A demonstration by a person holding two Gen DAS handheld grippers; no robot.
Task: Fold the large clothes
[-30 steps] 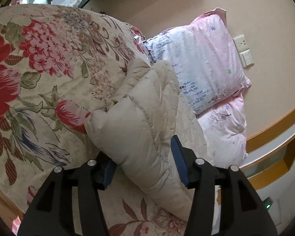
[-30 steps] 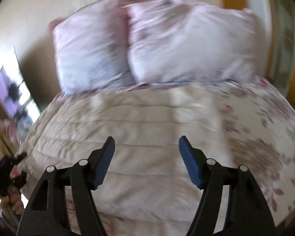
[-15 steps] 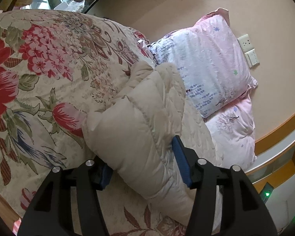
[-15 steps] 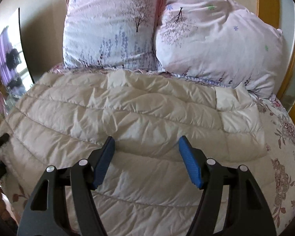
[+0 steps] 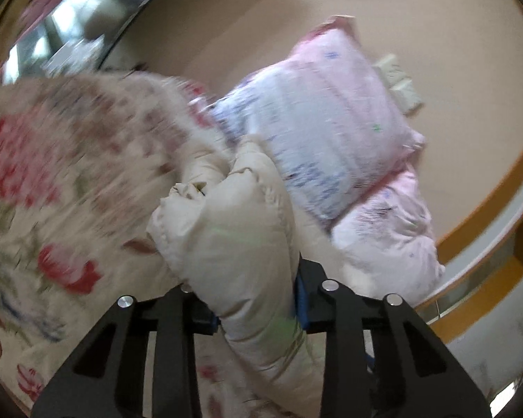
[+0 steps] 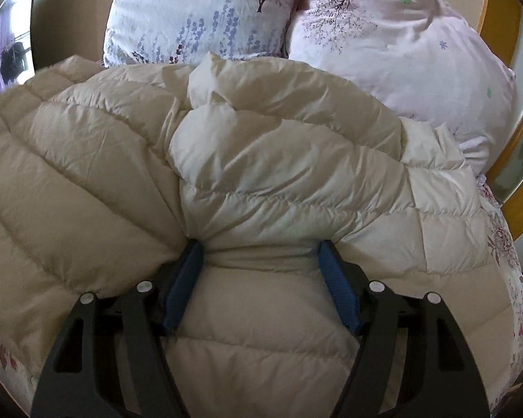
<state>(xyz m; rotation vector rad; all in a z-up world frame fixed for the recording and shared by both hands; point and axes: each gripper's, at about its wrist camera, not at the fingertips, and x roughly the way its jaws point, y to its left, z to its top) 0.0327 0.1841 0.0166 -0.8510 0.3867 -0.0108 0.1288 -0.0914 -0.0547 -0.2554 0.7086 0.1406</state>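
Left gripper [image 5: 258, 308] pinched a puffy fold of the beige down jacket [image 5: 233, 244] at lower centre of its blurred frame, over the floral bedspread [image 5: 52, 181], while right gripper [image 6: 261, 278] stood wide, pads pressed into the jacket [image 6: 261, 160] below two pink pillows [image 6: 401, 52]

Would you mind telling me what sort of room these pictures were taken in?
Most likely a bedroom: two pink floral-print pillows lean against a beige wall, on a bed with a red-and-cream flowered bedspread, where a puffy beige quilted down jacket lies.
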